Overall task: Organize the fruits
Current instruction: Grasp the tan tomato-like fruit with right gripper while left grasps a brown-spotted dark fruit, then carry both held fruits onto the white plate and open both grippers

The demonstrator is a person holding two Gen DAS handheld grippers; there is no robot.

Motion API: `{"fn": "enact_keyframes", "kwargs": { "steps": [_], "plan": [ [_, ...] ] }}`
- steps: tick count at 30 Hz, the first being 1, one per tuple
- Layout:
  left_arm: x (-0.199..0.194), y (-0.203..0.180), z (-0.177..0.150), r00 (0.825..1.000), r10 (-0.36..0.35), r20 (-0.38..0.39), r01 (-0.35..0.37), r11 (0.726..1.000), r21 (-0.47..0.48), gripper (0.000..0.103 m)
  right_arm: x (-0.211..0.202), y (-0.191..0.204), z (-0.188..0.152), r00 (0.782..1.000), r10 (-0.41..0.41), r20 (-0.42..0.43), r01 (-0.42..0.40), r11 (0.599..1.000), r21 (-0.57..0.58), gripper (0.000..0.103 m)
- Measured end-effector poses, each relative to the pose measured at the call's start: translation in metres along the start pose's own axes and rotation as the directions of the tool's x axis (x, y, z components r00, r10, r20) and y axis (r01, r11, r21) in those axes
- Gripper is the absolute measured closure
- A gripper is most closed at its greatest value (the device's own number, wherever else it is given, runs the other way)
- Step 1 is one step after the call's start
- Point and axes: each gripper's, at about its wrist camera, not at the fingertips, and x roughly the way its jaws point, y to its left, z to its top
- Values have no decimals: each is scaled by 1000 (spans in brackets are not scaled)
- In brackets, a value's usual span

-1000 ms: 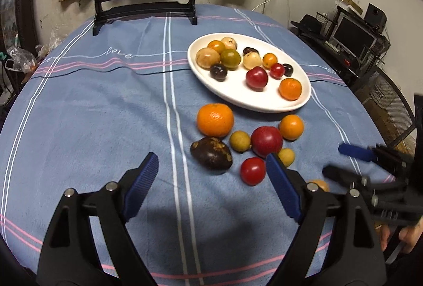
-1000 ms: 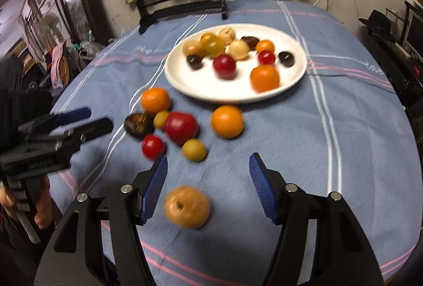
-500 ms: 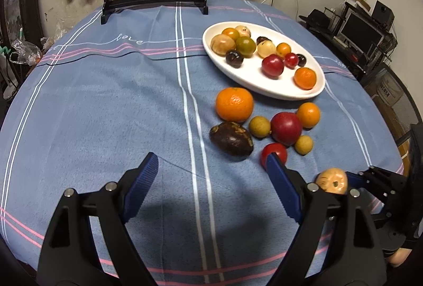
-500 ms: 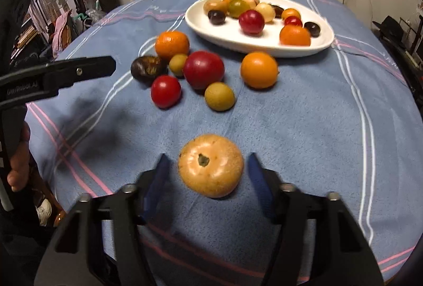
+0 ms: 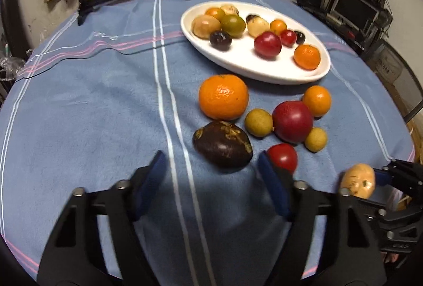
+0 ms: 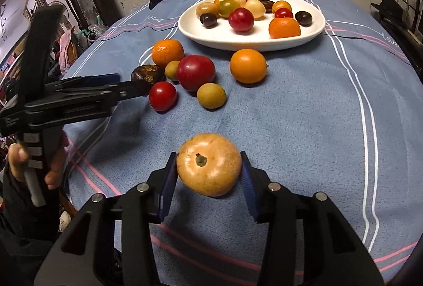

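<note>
The counter wears a blue cloth with white and pink stripes. On the right side of the cloth, seen from the right tongs, there is a wide bare patch running up to the white plate. The plate sits far back with many small fruits in it. In front of the plate lies a bunch of loose fruits: a big orange, a dark brown fruit, a red apple and a small red tomato.

The right tongs pinch a pale orange fruit from both sides, near the front edge of the counter. It is round, a little flat, with a small dark stem spot.

The left tongs are spread wide, with nothing between them. They sit just in front of the dark brown fruit.
</note>
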Motion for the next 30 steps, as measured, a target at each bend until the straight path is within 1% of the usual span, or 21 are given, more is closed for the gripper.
{"fn": "enact_keyframes", "kwargs": {
  "steps": [1,4,6,7,8,9,11,13,14,15,17,18,23,30],
  "plan": [
    [5,1,2,1000,-14,-12,14,1000,-1,43,-2,-2,0,1000,7,5,-7,1000,7,57],
    [10,-5,6,1000,6,11,-7,999,32,46,-6,-7,0,1000,13,16,-13,1000,17,57],
    [11,-2,9,1000,-15,12,15,1000,16,47,-4,-5,1,1000,15,0,-15,1000,6,56],
    [11,0,9,1000,-25,15,25,1000,6,49,-1,-3,0,1000,14,-17,-14,1000,-6,54],
    [10,1,9,999,-33,18,33,999,0,52,3,2,-2,999,0,-41,-1,999,-37,51],
    [9,2,8,999,-37,22,38,999,-4,54,4,8,-3,999,-25,-35,23,997,-68,50],
    [7,3,6,999,-43,27,43,999,-8,55,5,12,-4,999,-47,-27,45,995,-88,49],
    [3,4,4,998,-57,37,57,998,-17,55,5,12,-4,998,-59,-16,58,994,-88,52],
    [2,4,3,997,-63,40,64,998,-19,55,5,14,-5,996,-84,-13,82,991,-104,58],
    [0,4,1,996,-72,44,73,997,-22,55,3,15,-6,997,-79,-8,78,992,-102,58],
    [-6,6,-3,995,-88,48,89,996,-31,55,-1,12,-7,999,-50,7,51,997,-58,58],
    [-11,6,-4,994,-90,58,91,995,-31,55,-3,9,-6,999,-49,15,50,998,-44,58],
    [-32,10,-10,988,-119,100,124,991,-45,55,-17,2,6,995,-74,65,75,997,-7,58],
    [-60,6,-9,977,-147,154,153,988,-28,55,-28,-3,13,991,-81,107,80,997,22,58]
  ]
}}
